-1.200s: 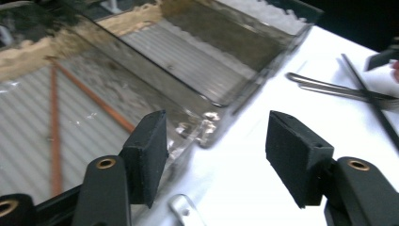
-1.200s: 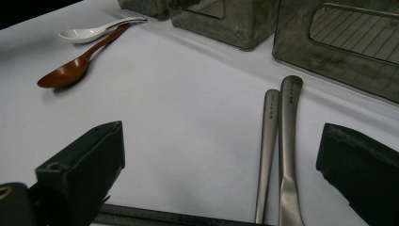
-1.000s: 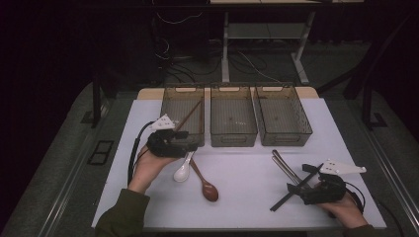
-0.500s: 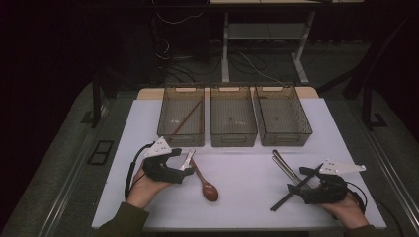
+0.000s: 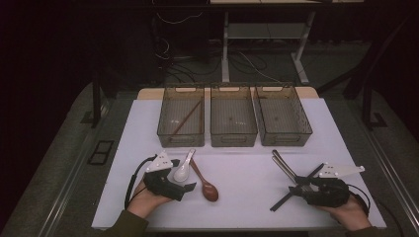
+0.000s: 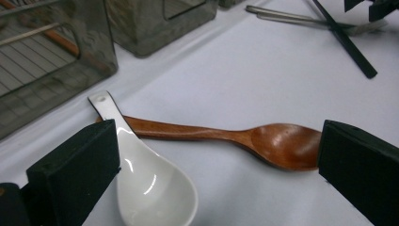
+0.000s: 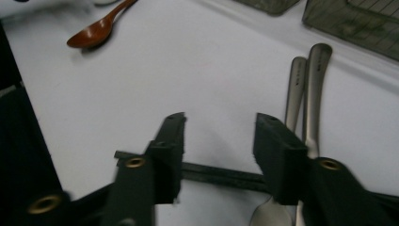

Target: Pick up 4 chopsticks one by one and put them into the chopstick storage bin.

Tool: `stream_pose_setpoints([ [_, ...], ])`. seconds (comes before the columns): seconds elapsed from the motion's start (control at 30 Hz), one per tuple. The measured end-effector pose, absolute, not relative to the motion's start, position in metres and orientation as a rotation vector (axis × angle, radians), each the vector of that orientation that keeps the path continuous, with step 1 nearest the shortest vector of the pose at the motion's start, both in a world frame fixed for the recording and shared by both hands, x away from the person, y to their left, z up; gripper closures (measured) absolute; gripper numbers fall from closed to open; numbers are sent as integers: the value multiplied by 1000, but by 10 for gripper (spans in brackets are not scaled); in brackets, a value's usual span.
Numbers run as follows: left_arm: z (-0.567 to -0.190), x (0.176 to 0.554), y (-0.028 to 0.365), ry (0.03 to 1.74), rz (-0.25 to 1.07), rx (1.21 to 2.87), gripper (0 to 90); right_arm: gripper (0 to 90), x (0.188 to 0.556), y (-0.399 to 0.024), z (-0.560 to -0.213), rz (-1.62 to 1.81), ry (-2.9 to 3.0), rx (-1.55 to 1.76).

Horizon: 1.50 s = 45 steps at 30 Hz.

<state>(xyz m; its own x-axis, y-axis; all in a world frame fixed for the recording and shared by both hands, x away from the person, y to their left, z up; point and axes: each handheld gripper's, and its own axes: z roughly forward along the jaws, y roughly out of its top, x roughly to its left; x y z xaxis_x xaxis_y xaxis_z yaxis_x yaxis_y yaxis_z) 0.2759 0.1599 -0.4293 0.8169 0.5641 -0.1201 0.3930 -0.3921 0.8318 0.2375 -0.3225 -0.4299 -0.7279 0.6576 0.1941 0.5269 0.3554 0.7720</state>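
At lower left of the table (image 5: 123, 148), the left gripper (image 5: 184, 186) sits low w/ jaws spread wide — they've just been opening. Nothing pinched: in the left gripper view the white spoon (image 6: 150, 183) lies by the left-hand jaw, its bowl toward the camera, and the wooden spoon (image 6: 244, 139) runs across the gap, bowl near the right-hand jaw. Both rest on the table; the white spoon's handle lies over the wooden one's handle end.

At lower right, the right gripper (image 5: 298, 189) has jaws partly drawn in — just been closing. In the right gripper view a black chopstick (image 7: 214, 173) runs crosswise under the gap between the jaws, flat on the table; can't tell if the pads touch it yet. Two metal utensils (image 7: 308, 89) lie side by side just beside the right-hand jaw, handles pointing away toward the bins.

Farther out in the high view: three clear bins in a row at the table's far half. Left bin (image 5: 181, 116) holds a brown stick (image 5: 185, 118) set diagonally; middle bin (image 5: 233, 116) and right bin (image 5: 281, 116) next to it.
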Motion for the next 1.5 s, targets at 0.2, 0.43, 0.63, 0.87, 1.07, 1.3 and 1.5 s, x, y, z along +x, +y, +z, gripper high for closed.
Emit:
stream_pose_setpoints([
  [0.2,-429,276,160,698,229,2046,0,814,231,-317,-432,1271,2536,1039],
  [0.43,-430,278,163,695,224,2040,0,890,227,-304,-437,1210,2660,929],
  [0.63,-431,278,163,697,224,2045,0,890,225,-296,-439,1186,2726,863],
  [0.87,-432,278,165,707,226,2047,0,890,225,-288,-443,1171,2759,818],
  [1.07,-433,278,164,709,223,2051,0,890,227,-284,-445,1158,2776,803],
  [1.3,-434,278,164,709,215,2051,0,889,229,-281,-446,1149,2778,796],
  [1.5,-434,278,163,708,214,2053,0,890,233,-276,-446,1141,2771,793],
])
